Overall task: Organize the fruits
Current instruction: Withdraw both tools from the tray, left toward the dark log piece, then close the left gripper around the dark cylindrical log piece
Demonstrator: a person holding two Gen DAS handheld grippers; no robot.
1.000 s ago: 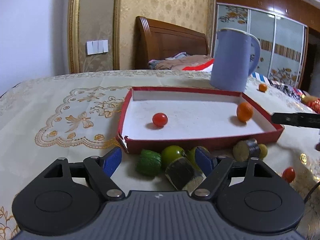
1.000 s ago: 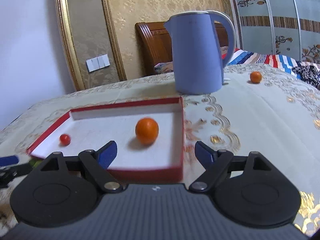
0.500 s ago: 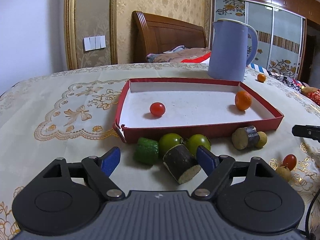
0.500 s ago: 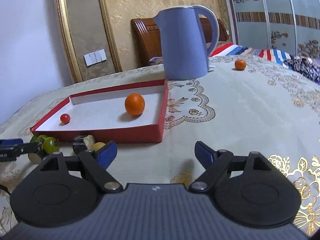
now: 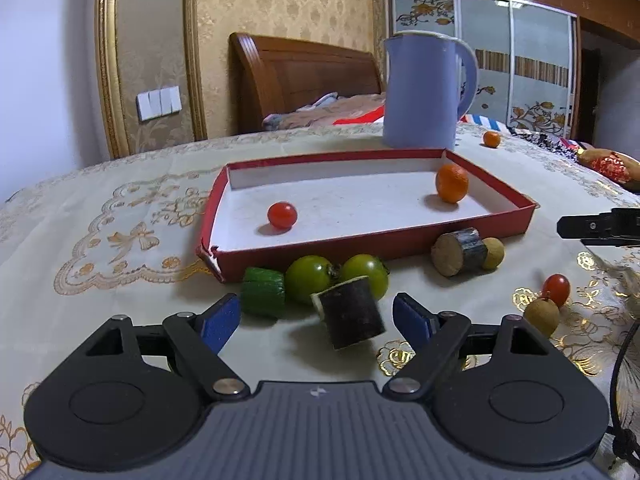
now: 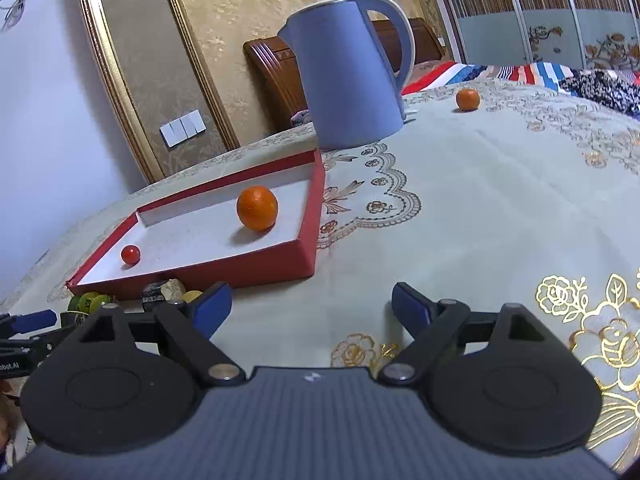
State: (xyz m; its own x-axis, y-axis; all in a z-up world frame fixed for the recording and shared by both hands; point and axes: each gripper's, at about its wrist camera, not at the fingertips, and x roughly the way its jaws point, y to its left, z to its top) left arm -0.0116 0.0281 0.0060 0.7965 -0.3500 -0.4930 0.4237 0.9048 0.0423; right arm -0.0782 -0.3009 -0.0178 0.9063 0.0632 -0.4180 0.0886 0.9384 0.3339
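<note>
A red tray (image 5: 360,242) with a white floor holds a red cherry tomato (image 5: 282,215) and an orange (image 5: 452,183). In front of it lie a green cucumber chunk (image 5: 263,292), two green tomatoes (image 5: 310,279), and a dark cut piece (image 5: 352,312). My left gripper (image 5: 316,318) is open, with the dark piece between its fingers. My right gripper (image 6: 310,306) is open and empty over bare cloth right of the tray (image 6: 256,270). The right wrist view also shows the orange (image 6: 257,207) and the tomato (image 6: 130,254).
A blue kettle (image 5: 426,92) stands behind the tray. A loose orange (image 6: 467,99) lies far back. Another dark cut piece (image 5: 456,251), a red tomato (image 5: 557,288) and brown round fruits (image 5: 541,314) lie to the right. The table has an embroidered cloth.
Both grippers have drawn back from the tray and lowered. The right gripper moved right, off the tray and over bare cloth. Both stayed open.
</note>
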